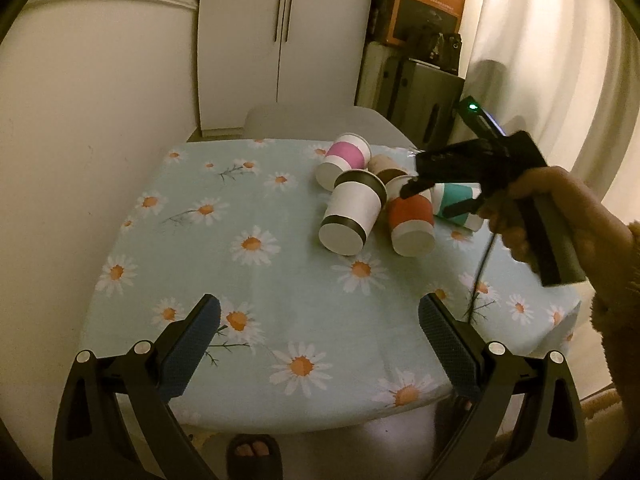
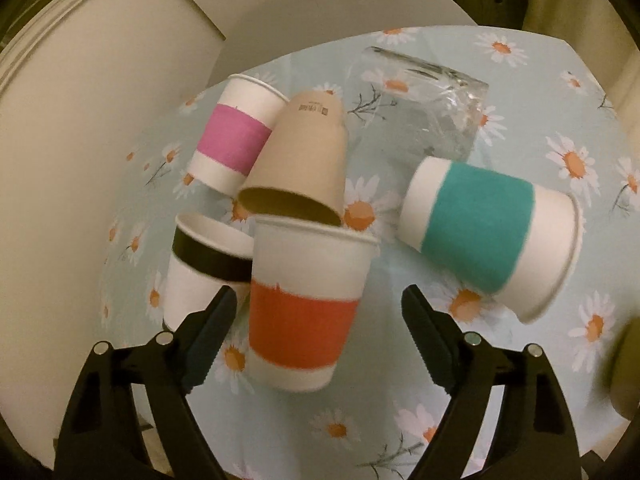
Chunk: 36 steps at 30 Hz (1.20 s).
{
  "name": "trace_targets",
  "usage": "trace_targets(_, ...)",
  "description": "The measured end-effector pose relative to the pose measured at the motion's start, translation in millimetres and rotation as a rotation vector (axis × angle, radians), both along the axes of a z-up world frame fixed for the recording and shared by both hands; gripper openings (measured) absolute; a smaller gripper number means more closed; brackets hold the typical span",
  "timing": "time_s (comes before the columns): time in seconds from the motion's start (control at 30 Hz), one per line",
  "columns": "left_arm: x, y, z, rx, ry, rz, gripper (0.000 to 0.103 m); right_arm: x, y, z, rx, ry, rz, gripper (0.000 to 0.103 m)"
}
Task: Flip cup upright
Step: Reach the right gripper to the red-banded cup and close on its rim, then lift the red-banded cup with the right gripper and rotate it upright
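Observation:
Several paper cups lie tipped over in a pile on the daisy tablecloth (image 1: 280, 280). The red-banded cup (image 2: 304, 304) lies between the open fingers of my right gripper (image 2: 320, 312), with gaps on both sides. The same cup shows in the left wrist view (image 1: 412, 220) under the right gripper (image 1: 436, 196). Around it lie a black-banded cup (image 2: 200, 264), a brown cup (image 2: 304, 160), a pink-banded cup (image 2: 236, 136) and a teal-banded cup (image 2: 488, 232). My left gripper (image 1: 320, 316) is open and empty above the near part of the table.
A clear glass (image 2: 432, 96) lies on its side behind the cups. A white cabinet (image 1: 284, 40) and stacked boxes (image 1: 424, 8) stand beyond the table. A curtain (image 1: 560, 60) hangs at the right. A sandalled foot (image 1: 252, 452) shows below the table's near edge.

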<state>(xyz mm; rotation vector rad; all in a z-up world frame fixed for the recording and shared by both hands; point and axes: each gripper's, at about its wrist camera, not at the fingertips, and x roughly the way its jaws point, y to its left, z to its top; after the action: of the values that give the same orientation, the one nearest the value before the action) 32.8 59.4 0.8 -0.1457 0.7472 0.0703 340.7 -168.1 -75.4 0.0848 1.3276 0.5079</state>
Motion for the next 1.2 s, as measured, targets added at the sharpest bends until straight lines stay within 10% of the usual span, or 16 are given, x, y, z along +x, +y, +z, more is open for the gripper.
trace_targets(0.63,0.2,-4.7,-4.0,0.001,0.02,-0.012,0.097,12.5,10.0,-12.8,-0.003,0.077,0.001,0.068)
trace_targets(1.2,-3.4,-2.2,-5.6,-0.004,0.025,-0.004,0.097,-80.8,-8.4,26.6,-0.017,0.044,0.149,0.068)
